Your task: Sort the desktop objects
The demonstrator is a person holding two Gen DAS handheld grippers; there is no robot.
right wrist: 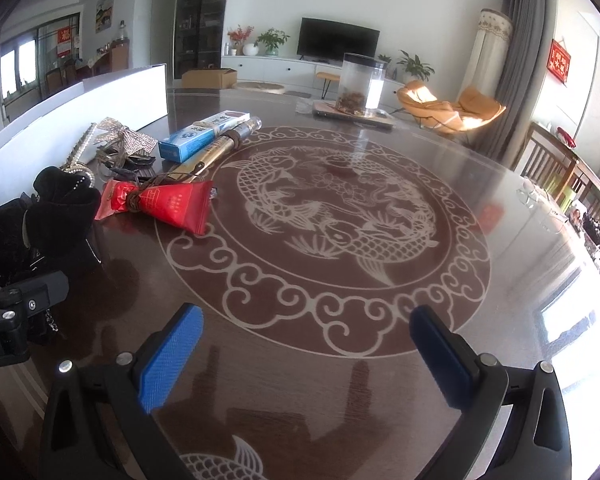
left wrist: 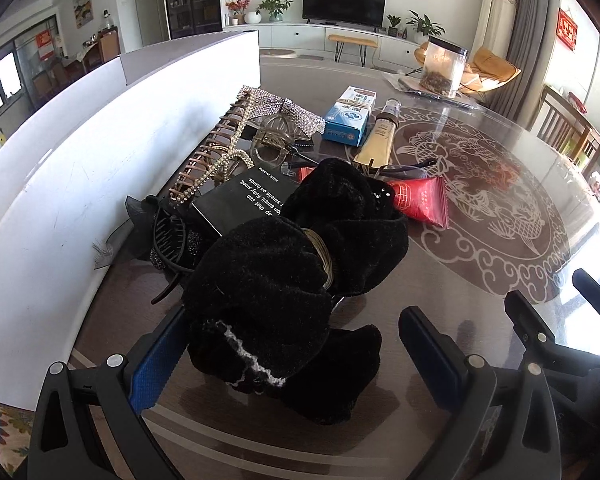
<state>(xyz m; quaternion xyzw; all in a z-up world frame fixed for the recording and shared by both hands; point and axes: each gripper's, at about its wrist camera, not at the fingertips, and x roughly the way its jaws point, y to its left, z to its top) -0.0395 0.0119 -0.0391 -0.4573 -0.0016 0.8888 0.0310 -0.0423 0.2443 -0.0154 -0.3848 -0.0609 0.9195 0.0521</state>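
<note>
From what I can see, the sorting has barely begun: nearly everything sits in one heap in the left half of the left wrist view, against the white box (left wrist: 112, 152). My left gripper (left wrist: 288, 364) has its blue pads spread wide on either side of the black velvet bow (left wrist: 284, 276) at lower centre; the left pad looks to be touching the fabric, the right one stands clear, so nothing is grasped. Behind the bow lie a black printed box (left wrist: 246, 202), a black claw clip (left wrist: 170, 236), a brown comb clip (left wrist: 216, 148) with pearls, a rhinestone bow (left wrist: 284, 110), a clear clip (left wrist: 274, 142), a blue-white carton (left wrist: 350, 116), a gold tube (left wrist: 376, 146) and a red packet (left wrist: 420, 200). My right gripper (right wrist: 306, 354) hangs spread wide and empty over the bare carp-patterned table (right wrist: 340, 208), at the bottom of its own view. I see no separate sorted group, so by my reckoning every piece is left to do, the velvet bow likely first
</note>
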